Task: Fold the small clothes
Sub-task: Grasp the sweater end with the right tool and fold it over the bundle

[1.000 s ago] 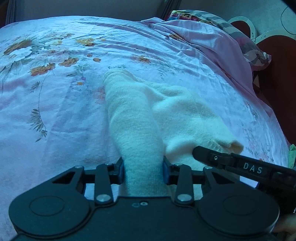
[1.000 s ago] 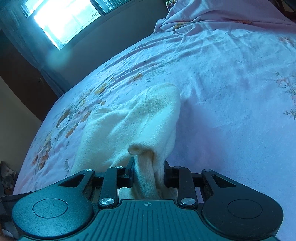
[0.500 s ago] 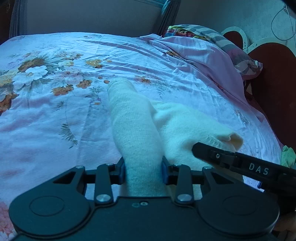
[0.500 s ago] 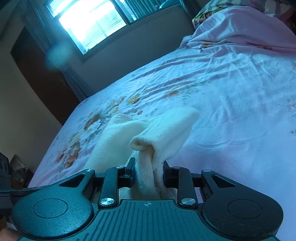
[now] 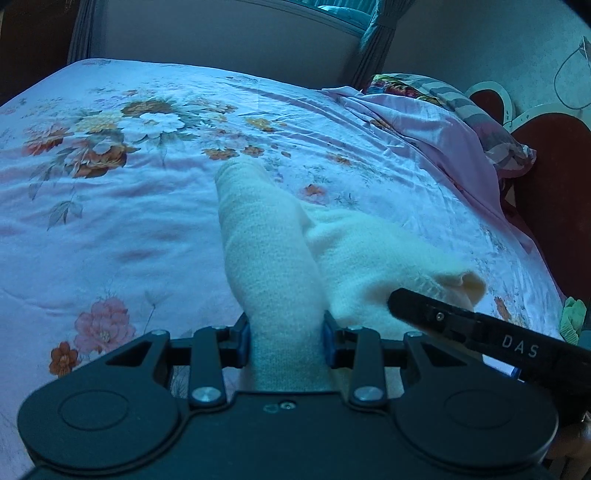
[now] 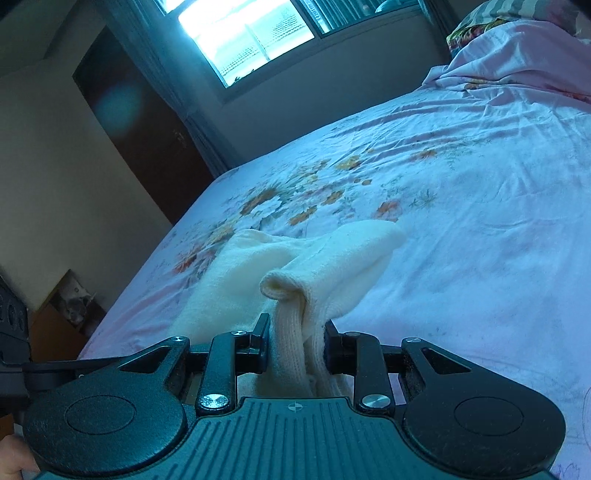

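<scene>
A small cream knit garment (image 5: 332, 251) hangs between my two grippers above a pink floral bed sheet (image 5: 110, 206). My left gripper (image 5: 286, 343) is shut on one end of it, which rises as a rounded fold. My right gripper (image 6: 295, 345) is shut on the other end, a ribbed rolled edge (image 6: 284, 291). The right gripper's black finger (image 5: 443, 317) shows in the left wrist view, at the garment's right corner. The far part of the garment (image 6: 354, 251) droops toward the sheet.
A pillow under pink cloth (image 5: 443, 122) lies at the head of the bed, beside a dark red headboard (image 5: 554, 177). A bright window (image 6: 251, 33) and a dark door (image 6: 140, 122) stand beyond the bed's far side. A green item (image 5: 572, 319) lies at the bed's right edge.
Both grippers have risen and tilted up with the garment held; more of the room and the far bed shows. The garment now hangs higher off the sheet.
</scene>
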